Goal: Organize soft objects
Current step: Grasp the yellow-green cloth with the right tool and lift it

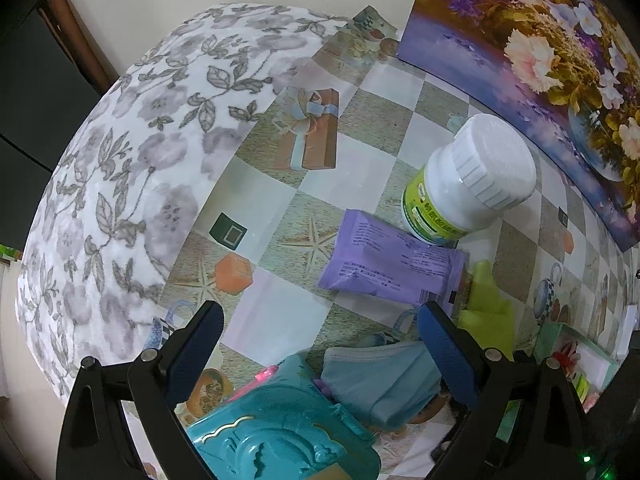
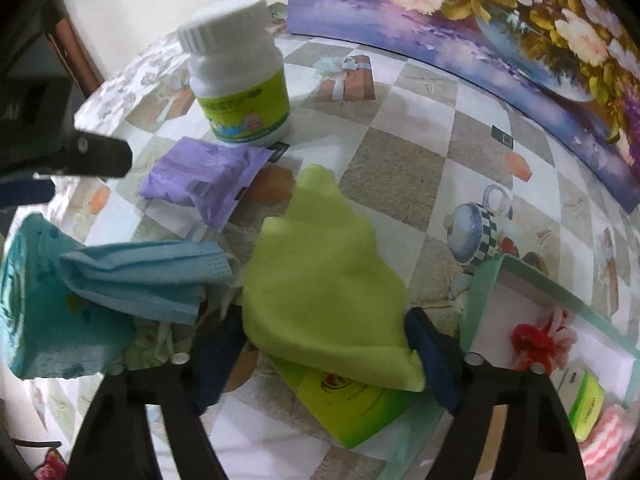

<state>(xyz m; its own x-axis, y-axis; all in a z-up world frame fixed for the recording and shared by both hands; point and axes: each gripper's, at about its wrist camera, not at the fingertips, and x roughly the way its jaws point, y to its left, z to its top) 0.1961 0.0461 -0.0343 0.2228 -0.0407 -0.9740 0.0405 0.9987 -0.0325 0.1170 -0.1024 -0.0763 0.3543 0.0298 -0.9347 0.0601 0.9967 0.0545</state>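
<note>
Checkered patterned bench [image 2: 400,152] cluttered; right hand-held gripper [image 2: 328,352] straddles crumpled lime-green cloth [image 2: 320,272], lower centre, jaws wide, likely for pickup; left hand-held gripper [image 1: 320,344] wide, empty.

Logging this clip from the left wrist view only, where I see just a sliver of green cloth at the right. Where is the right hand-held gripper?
Observer: The right hand-held gripper straddles the green cloth, one finger on each side. I cannot tell if the pads press it.
Operator: Anything under the cloth?
Observer: Yes, a green packet sticks out from under its near edge.
Operator: What is on the bottle's front?
Observer: The white bottle stands upright, and its label shows a cartoon baby.
</note>
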